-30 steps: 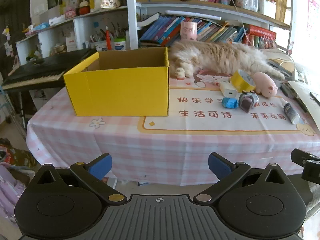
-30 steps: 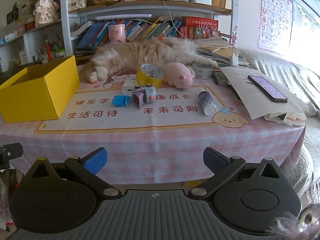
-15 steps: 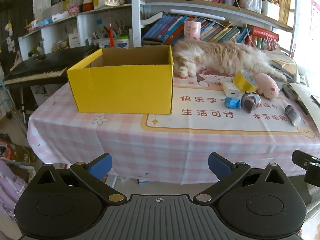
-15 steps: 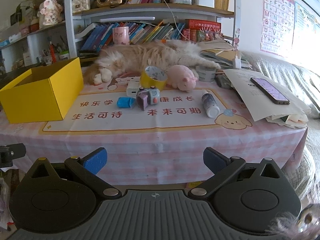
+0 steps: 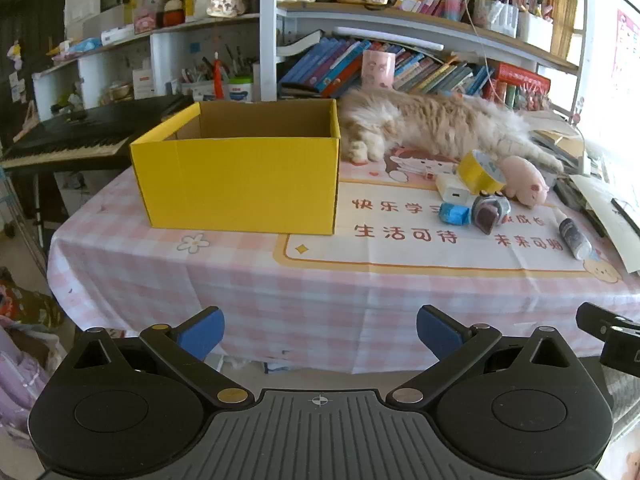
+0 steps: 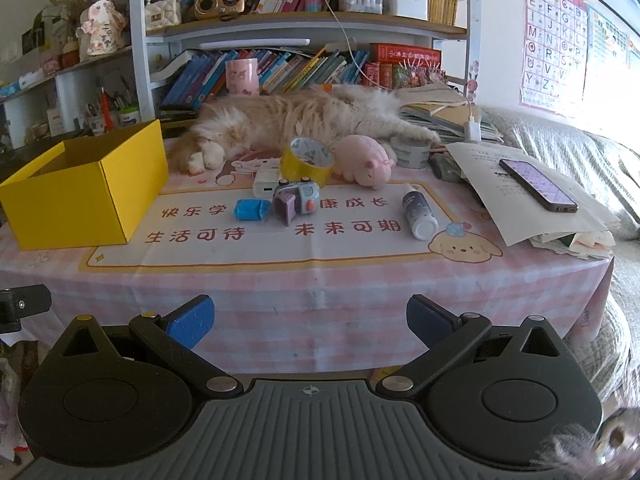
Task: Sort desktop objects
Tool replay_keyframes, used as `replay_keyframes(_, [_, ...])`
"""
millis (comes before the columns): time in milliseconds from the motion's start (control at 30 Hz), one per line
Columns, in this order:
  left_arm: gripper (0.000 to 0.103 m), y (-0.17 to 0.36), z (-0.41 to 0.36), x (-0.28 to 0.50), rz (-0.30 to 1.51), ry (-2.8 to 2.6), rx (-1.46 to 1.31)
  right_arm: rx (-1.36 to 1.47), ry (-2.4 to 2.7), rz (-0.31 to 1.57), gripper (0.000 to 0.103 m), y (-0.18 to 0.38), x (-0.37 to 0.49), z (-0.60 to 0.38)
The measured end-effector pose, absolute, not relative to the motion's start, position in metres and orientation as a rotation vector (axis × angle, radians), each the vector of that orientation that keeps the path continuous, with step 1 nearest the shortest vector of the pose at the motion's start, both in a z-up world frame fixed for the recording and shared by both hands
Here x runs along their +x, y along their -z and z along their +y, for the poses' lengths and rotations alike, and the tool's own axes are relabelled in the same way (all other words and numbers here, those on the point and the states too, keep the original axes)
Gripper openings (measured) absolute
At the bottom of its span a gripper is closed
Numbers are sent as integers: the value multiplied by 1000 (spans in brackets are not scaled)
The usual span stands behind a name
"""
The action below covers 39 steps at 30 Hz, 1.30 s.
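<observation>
Left gripper (image 5: 319,330) wide open, holding nothing, off the near table edge facing the open-topped yellow box (image 5: 240,184) at table left. Right of the box on the mat: blue eraser (image 6: 251,210), toy camera (image 6: 295,205), yellow tape roll (image 6: 307,161) and pink plush pig (image 6: 362,161) behind, bottle (image 6: 418,216) lying flat, phone (image 6: 538,191) on papers. Right gripper (image 6: 310,320) also wide open, empty, short of the table.

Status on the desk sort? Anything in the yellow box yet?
Nothing looks done: the visible part of the yellow box interior is bare. In hand: nothing; left gripper and right gripper are open, short of the table edge. Left: the tape roll, pink pig toy, toy camera, blue packet, white charger and bottle all sit on the mat.
</observation>
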<state>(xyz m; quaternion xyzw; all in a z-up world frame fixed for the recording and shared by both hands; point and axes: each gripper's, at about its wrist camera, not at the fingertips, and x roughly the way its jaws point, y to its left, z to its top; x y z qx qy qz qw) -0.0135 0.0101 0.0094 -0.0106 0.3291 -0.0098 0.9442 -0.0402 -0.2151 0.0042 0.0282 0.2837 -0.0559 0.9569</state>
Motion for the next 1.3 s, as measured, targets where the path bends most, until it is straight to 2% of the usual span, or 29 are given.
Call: replay_keyframes(1300, [103, -7, 13, -12, 688, 17, -46, 68, 110, 580, 103, -6, -44, -217])
